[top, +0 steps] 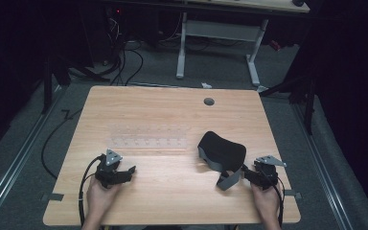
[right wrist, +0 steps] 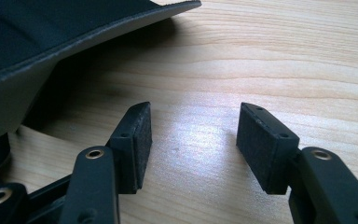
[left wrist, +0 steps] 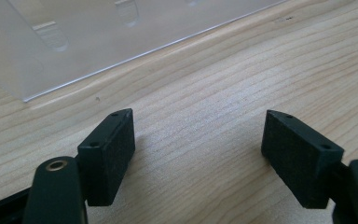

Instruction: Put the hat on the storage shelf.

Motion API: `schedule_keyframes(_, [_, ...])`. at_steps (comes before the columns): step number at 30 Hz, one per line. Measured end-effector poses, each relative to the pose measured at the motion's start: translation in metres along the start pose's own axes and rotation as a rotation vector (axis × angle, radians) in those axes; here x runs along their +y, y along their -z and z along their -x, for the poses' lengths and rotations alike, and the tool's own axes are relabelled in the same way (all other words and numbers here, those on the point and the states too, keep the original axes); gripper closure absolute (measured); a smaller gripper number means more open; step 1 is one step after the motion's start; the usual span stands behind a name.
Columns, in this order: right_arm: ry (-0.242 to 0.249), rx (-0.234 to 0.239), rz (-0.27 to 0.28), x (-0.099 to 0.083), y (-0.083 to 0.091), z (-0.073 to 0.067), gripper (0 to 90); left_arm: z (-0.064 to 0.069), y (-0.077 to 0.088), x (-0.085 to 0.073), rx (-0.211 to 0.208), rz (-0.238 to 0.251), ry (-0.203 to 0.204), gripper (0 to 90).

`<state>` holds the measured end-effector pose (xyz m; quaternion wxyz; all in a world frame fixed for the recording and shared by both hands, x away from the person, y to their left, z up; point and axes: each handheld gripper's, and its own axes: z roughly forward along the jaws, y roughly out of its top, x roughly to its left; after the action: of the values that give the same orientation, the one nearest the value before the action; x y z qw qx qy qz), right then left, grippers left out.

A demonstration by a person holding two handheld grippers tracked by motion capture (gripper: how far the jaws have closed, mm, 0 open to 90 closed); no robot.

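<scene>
In the left gripper view, the clear plastic tray point(left wrist: 74, 42) runs off the top and left edges of the frame, and its moulded recesses are blurred. In the right gripper view, the black pouch point(right wrist: 51, 32) is cut off at the upper left. In the high view, the person's forearms leave the bottom edge.

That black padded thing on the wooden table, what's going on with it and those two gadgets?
A person sits at a light wooden table with a black two-jaw gripper in each hand. The right gripper rests beside a black padded eye mask with a grey strap, jaws open, nothing between them. The left gripper lies near a clear plastic rack with small pegs, also open and empty. Nothing is picked up yet; both hands rest at the near edge.
</scene>
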<state>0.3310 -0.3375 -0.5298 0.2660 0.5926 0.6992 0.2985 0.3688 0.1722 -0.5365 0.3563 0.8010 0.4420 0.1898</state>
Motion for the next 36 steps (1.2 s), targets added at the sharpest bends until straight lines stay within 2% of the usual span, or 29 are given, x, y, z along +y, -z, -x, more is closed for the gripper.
schedule_keyframes(15, [-0.005,0.004,0.000,0.000,0.000,0.001,46.3,0.000,0.000,0.000,0.002,0.001,0.001,26.1])
schedule_keyframes(21, [0.009,-0.001,0.004,0.000,0.000,0.001,48.3,0.000,0.000,0.000,0.003,-0.001,0.002,26.2])
schedule_keyframes(24, [-0.013,0.006,0.008,-0.003,0.004,0.003,54.4,0.000,0.000,0.000,0.002,0.001,0.002,26.2])
schedule_keyframes(25, [-0.026,0.014,0.010,-0.004,0.005,0.004,55.0,0.000,0.000,0.000,0.002,0.001,0.002,26.2])
schedule_keyframes(29, [-0.028,0.016,0.014,-0.007,0.010,0.006,56.2,0.000,0.000,0.000,0.002,0.001,0.002,26.2])
schedule_keyframes(32, [-0.067,0.065,0.032,-0.008,0.017,0.009,57.2,0.000,0.000,0.000,0.002,0.001,0.002,26.2])
schedule_keyframes(33, [-0.085,0.067,0.036,-0.009,0.020,0.008,57.3,0.000,0.000,0.000,0.002,0.001,0.002,26.2])
schedule_keyframes(36, [-0.072,0.060,0.062,-0.010,0.025,0.006,57.3,0.000,0.000,0.000,0.003,0.001,0.002,26.2])
